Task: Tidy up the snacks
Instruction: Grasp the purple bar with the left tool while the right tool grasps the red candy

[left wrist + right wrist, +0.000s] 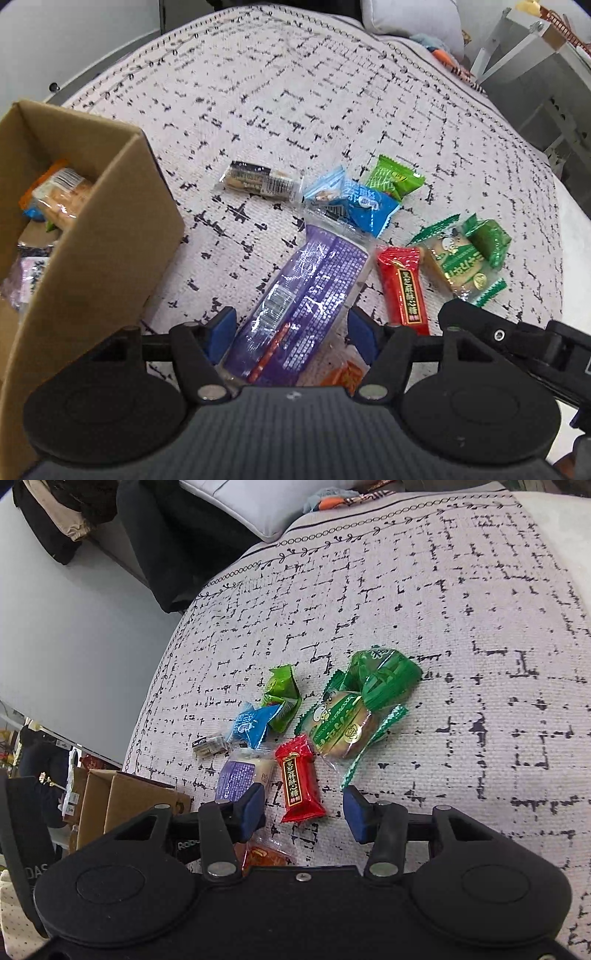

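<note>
Cardboard box (pixel 92 236): stands at the far left on the patterned cover (pixel 295 110), open at the top. Several wrapped snacks already lie inside, so it is probably the collecting bin. Its near wall is cut off by the frame edge.
Left hand-held gripper (pixel 291 332): its blue pads sit on either side of the purple packet (pixel 303 295), spread about as wide as the packet. Whether the pads press on it cannot be told; a grasp looks likely to be under way, the box being just beside.
Purple packet: the largest loose snack, lying slanted, its near end hidden under the gripper body.
Dark bar (pixel 260 181): lies alone, beyond the purple packet and apart from the box.
Blue sachets (pixel 354 199): 2 overlapping, touching the purple packet's far end.
Light green sachet (pixel 395 179): just behind the blue ones.
Orange wrapper (pixel 345 374): mostly hidden beneath the gripper; its type is unclear.
Red candy bar (pixel 300 781): lies flat between the pads of the right hand-held gripper (pixel 304 812).
Right hand-held gripper: spread wide, holding nothing, poised above the red bar, apparently the next pick.
Green cake packets (pixel 354 716): 2 overlapping, at the right end of the pile.
</note>
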{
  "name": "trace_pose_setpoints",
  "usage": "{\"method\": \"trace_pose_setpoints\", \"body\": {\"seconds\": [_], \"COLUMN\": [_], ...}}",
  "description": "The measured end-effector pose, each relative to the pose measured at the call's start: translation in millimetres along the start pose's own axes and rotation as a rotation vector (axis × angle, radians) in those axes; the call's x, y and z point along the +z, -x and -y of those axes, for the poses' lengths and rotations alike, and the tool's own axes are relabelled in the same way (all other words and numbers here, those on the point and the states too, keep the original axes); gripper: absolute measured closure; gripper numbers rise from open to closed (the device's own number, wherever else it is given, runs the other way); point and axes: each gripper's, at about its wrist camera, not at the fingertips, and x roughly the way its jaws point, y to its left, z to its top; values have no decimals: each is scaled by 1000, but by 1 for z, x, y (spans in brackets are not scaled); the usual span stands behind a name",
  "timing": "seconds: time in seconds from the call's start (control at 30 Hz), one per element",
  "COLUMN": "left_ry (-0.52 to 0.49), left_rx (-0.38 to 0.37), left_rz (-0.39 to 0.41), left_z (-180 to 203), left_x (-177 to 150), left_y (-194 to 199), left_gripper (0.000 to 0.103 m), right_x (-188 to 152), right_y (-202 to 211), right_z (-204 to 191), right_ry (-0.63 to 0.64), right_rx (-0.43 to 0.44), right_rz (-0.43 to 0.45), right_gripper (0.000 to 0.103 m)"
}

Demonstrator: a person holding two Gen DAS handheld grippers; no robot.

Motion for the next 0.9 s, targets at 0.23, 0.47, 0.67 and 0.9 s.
{"method": "trace_pose_setpoints", "body": {"seconds": [0.23,0.47,0.67,0.9], "left_ry": [7,34,39,50], "left_rx": [1,-20,-29,-41], "left_rz": [0,-8,2,29], "left_z": [-2,-6,-11,-16], "left_x": [2,3,1,-7], "left_y": [-4,2,14,39], "left_gripper": [51,58,58,58], "right_x": [4,4,2,-4], "right_y": [-19,-31,-31,-22], "right_z": [-1,-8,-11,-23], "right_ry": [-2,36,71,112], "right_rx": [-6,-36,-76,-84], "right_rz": [-26,-31,-35,-34], "right_gripper": [59,67,79,82]}}
